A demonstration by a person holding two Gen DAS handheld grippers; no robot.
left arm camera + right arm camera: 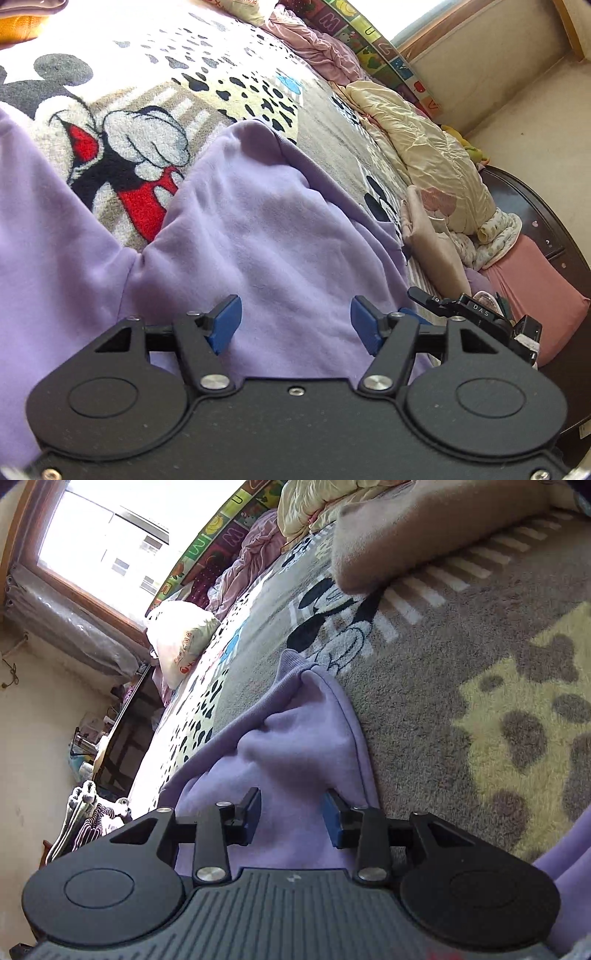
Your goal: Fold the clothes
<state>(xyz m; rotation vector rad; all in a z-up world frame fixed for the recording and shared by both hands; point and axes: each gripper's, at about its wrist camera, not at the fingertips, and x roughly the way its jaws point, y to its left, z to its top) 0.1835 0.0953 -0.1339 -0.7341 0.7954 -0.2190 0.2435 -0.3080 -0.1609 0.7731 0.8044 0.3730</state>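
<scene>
Both grippers hang over the lilac sweatshirt, jaws apart with nothing pinched: left gripper wide above its body, right gripper narrower above a folded sleeve edge. It lies on a cartoon-mouse blanket (spotted border). Beyond, a cream quilt and the window.

The left gripper is matte black, lightly speckled; two round raised discs flank a small central screw; silver pivot bolts fasten angled linkage arms with triangular cut-outs; blue pads face its fingers. The right gripper has the same black discs, silver bolts and blue pads; its central plate is grey and ribbed lengthwise, bearing a small white mark.
</scene>
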